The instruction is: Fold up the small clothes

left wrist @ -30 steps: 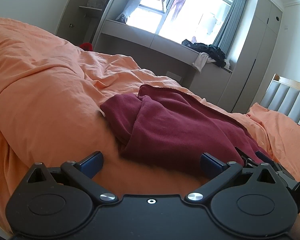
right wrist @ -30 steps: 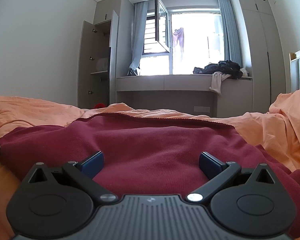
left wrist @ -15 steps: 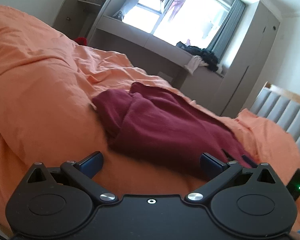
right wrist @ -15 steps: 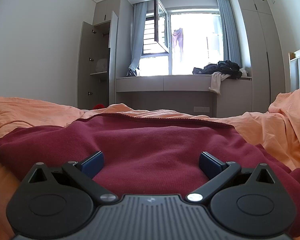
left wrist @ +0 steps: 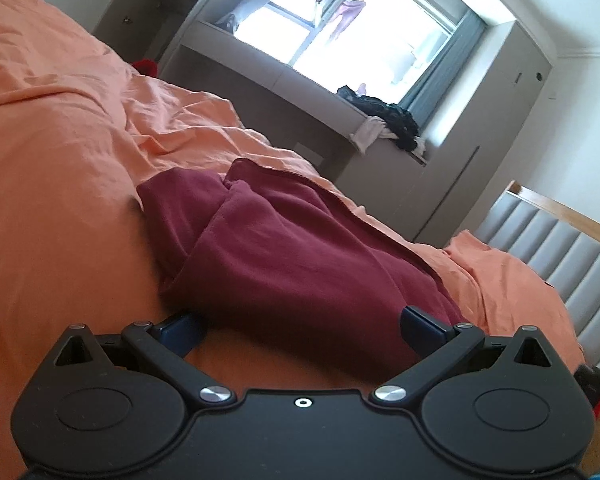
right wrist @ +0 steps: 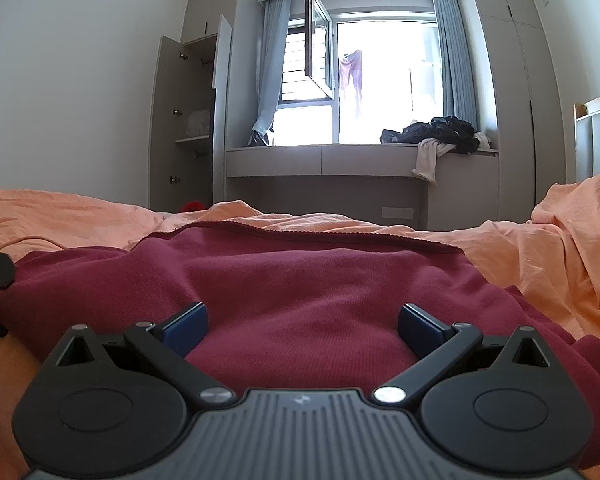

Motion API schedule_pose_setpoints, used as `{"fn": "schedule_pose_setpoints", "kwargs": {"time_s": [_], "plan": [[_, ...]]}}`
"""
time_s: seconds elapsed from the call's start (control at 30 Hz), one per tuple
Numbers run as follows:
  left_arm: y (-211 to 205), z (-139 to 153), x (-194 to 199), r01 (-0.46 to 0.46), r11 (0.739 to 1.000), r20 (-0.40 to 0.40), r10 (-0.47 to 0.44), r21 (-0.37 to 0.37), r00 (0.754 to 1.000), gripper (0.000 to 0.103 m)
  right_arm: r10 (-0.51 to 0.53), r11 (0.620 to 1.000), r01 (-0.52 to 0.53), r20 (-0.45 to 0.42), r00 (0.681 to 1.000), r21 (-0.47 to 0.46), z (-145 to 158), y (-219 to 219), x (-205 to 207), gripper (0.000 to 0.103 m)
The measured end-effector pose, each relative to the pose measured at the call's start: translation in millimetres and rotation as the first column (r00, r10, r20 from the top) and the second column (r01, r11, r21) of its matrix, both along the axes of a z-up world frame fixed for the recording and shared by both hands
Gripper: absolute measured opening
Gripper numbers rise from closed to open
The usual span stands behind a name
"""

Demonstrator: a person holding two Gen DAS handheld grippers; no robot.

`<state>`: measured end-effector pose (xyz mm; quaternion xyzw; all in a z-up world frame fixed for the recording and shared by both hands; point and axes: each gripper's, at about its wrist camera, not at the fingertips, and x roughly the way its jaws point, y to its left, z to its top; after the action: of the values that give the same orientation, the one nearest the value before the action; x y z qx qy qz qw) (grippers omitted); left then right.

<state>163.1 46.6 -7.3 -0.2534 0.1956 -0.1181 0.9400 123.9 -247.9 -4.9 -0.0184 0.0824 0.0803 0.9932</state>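
A dark red garment (left wrist: 284, 256) lies partly folded on the orange bedcover (left wrist: 60, 184), one side doubled over toward its middle. My left gripper (left wrist: 300, 326) is open, low at the garment's near edge, its fingers on either side of the cloth without closing on it. In the right wrist view the same red garment (right wrist: 300, 280) spreads flat ahead. My right gripper (right wrist: 302, 324) is open just above its near part, with nothing held. The garment's far hem runs across the bed.
The orange bedcover (right wrist: 540, 248) is rumpled at the right and left. A padded headboard (left wrist: 560, 248) stands at the right. A window bench (right wrist: 360, 156) with a heap of dark clothes (right wrist: 440, 132) and an open cupboard (right wrist: 188, 120) lie beyond the bed.
My left gripper has moved forward and tilted, coming up to the garment's near edge. The right gripper has hardly moved. The garment lies as before.
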Motion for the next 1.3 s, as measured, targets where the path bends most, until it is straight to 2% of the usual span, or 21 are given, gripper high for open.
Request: {"fn": "schedule_pose_setpoints", "kwargs": {"time_s": [0.4, 0.47, 0.67, 0.87, 1.07, 1.1, 1.27, 1.3], "plan": [[-21.0, 0.7, 15.7, -0.089, 0.990, -0.001, 0.090, 0.108, 0.996, 0.103, -0.001, 0.999, 0.000, -0.035, 0.999, -0.038, 4.9, 1.6, 0.8, 0.103], [-21.6, 1.3, 16.5, -0.097, 0.990, -0.005, 0.098, 0.097, 0.995, 0.103, 0.001, 0.999, -0.003, -0.038, 0.999, -0.048, 5.5, 1.7, 0.4, 0.103], [-13.8, 0.3, 19.8, -0.111, 0.994, -0.019, 0.111, 0.001, 0.994, 0.103, 0.014, 0.996, -0.018, -0.034, 0.999, -0.090, 8.5, -0.6, -4.1, 0.103], [-18.2, 0.0, 20.5, -0.115, 0.992, -0.016, 0.116, 0.046, 0.993, 0.103, 0.015, 0.999, -0.017, -0.037, 0.999, -0.048, 4.1, -2.6, -4.3, 0.103], [-25.5, 7.5, 33.2, -0.181, 0.983, -0.058, 0.181, 0.015, 0.982, 0.102, 0.011, 0.999, -0.012, -0.030, 0.999, -0.053, 3.0, -1.4, -3.0, 0.103], [-27.7, 9.1, 35.8, -0.187, 0.982, -0.064, 0.187, 0.018, 0.980, 0.099, 0.012, 0.999, -0.013, -0.031, 0.999, -0.053, 3.0, -1.6, -2.9, 0.103], [-36.7, 17.9, 40.9, -0.234, 0.971, -0.056, 0.237, 0.056, 0.970, 0.069, 0.024, 0.998, -0.026, -0.044, 0.999, -0.050, 4.2, -5.2, -5.6, 0.103], [-38.5, 20.1, 41.4, -0.246, 0.967, -0.051, 0.249, 0.064, 0.967, 0.058, 0.027, 0.998, -0.030, -0.049, 0.998, -0.051, 5.8, -6.8, -5.7, 0.103]]}}
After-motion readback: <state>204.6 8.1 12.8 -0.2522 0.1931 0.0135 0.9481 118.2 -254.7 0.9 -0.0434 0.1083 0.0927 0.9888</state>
